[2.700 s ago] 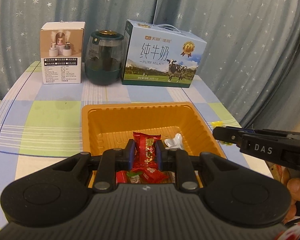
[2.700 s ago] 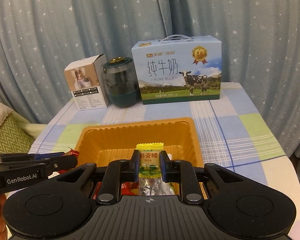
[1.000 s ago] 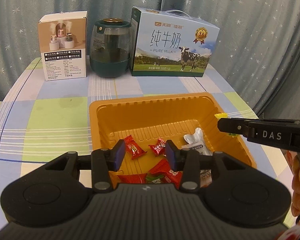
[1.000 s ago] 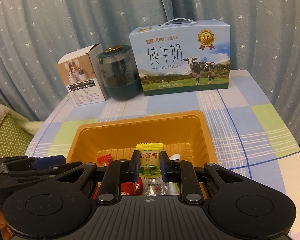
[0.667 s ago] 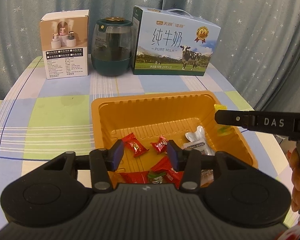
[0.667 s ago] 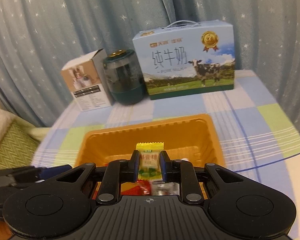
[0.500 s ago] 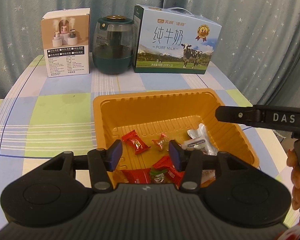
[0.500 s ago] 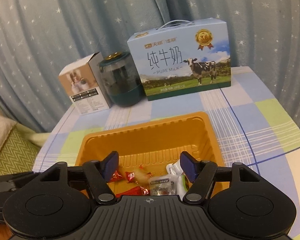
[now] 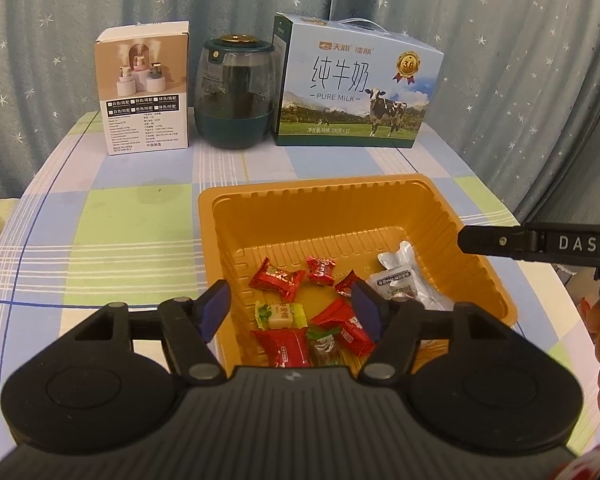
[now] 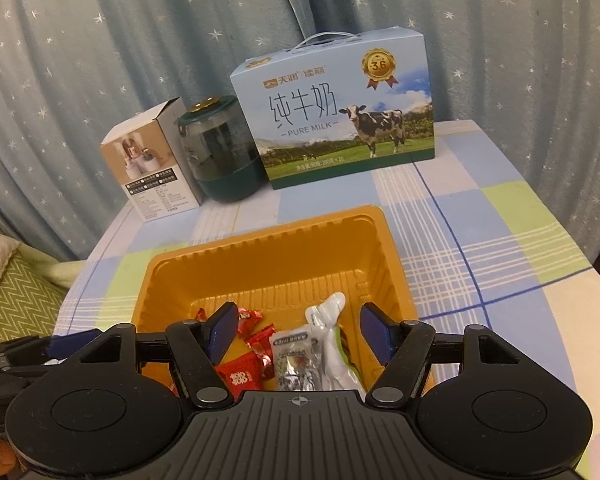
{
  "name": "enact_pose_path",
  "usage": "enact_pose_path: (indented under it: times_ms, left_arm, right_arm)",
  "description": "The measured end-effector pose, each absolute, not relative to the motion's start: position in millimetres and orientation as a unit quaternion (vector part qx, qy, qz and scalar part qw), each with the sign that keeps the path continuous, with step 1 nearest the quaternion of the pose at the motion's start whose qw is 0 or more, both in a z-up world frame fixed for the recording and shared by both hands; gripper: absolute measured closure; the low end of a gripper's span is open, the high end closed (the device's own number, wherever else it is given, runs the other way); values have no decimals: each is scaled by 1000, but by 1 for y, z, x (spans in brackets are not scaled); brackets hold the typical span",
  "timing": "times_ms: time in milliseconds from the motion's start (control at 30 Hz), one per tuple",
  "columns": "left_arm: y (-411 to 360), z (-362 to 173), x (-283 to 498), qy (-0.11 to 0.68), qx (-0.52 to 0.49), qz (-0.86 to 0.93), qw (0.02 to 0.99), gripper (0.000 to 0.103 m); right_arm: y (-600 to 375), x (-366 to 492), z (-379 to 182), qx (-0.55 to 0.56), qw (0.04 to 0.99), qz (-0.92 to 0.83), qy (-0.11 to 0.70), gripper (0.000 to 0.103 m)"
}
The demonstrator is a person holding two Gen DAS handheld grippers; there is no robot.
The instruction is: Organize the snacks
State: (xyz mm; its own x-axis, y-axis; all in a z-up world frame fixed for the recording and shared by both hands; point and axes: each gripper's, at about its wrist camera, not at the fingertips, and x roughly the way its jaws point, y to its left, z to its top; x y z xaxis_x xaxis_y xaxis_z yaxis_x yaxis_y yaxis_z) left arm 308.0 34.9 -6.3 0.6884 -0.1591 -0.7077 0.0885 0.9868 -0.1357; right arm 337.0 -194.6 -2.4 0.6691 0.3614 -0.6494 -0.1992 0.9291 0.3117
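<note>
Left wrist view: red, yellow and silver wrapped sweets [image 9: 324, 312] lie loose in the near end of an orange tray [image 9: 380, 184] on the checked worktop [image 9: 132, 216], with the left tool [image 9: 290, 310] above them, its jaws opening on nothing, and the right tool [image 10: 296, 326] also spread and empty. The light, slick wrappers could likely slip from a pinch or snag a neighbour. A shallow scoop might nudge the thin tray toward the worktop edge.

The orange tray [image 9: 440, 204] looks like thin, ribbed, glossy plastic, the candies [image 9: 277, 279] wear shiny crinkled foil-like wrappers — the tablecloth [image 9: 132, 220] seems smooth, the milk box [image 9: 360, 88] printed card — and the gripper fingers [image 9: 214, 312] matt black.
</note>
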Motion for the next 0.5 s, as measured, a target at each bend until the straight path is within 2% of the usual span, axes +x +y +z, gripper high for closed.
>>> enact_pose_path:
  times_ms: [367, 500]
  left_arm:
    - [29, 13, 274, 375, -38, -58, 925, 22]
    - [25, 20, 256, 364, -37, -54, 929, 8]
  right_arm:
    - [-205, 307, 7, 106, 905, 150, 383, 36]
    - [-214, 293, 11, 107, 905, 145, 385, 36]
